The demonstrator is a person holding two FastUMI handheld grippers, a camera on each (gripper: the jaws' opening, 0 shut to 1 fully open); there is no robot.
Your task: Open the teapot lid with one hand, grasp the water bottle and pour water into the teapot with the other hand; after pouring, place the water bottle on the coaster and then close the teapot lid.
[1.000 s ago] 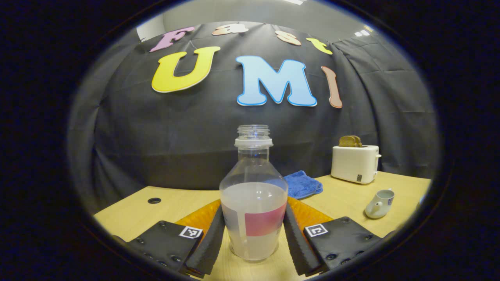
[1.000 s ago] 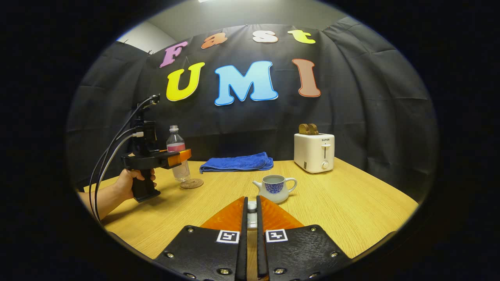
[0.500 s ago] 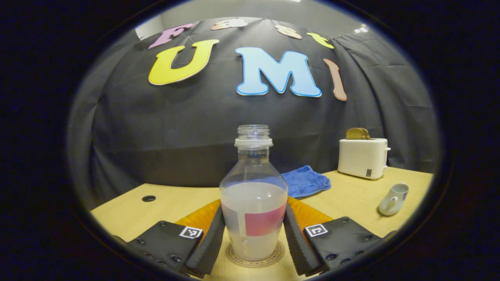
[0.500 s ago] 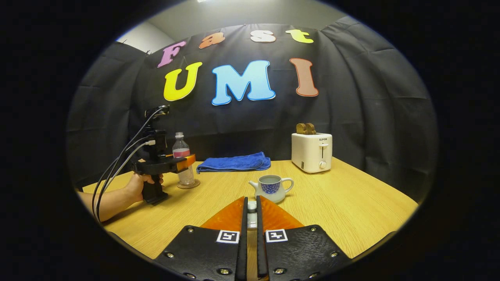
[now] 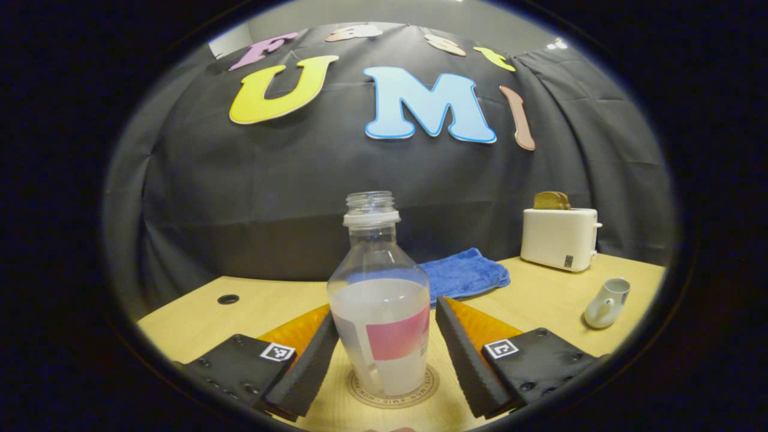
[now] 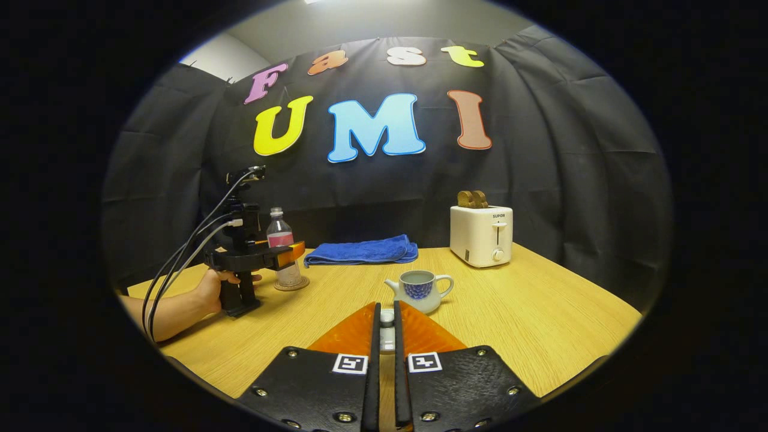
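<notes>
Bottle: on coaster; left hand-held gripper fingers apart, could tip it backing out.
Lid: pinched in right hand-held gripper; may miss teapot.

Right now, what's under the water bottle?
The water bottle stands upright on the round coaster, whose rim shows around its base on the wooden table. The coaster's middle is hidden under the bottle. The left hand-held gripper has opened beside it.

Water bottle now set down on coaster; left gripper fingers spread apart off bottle.
</notes>
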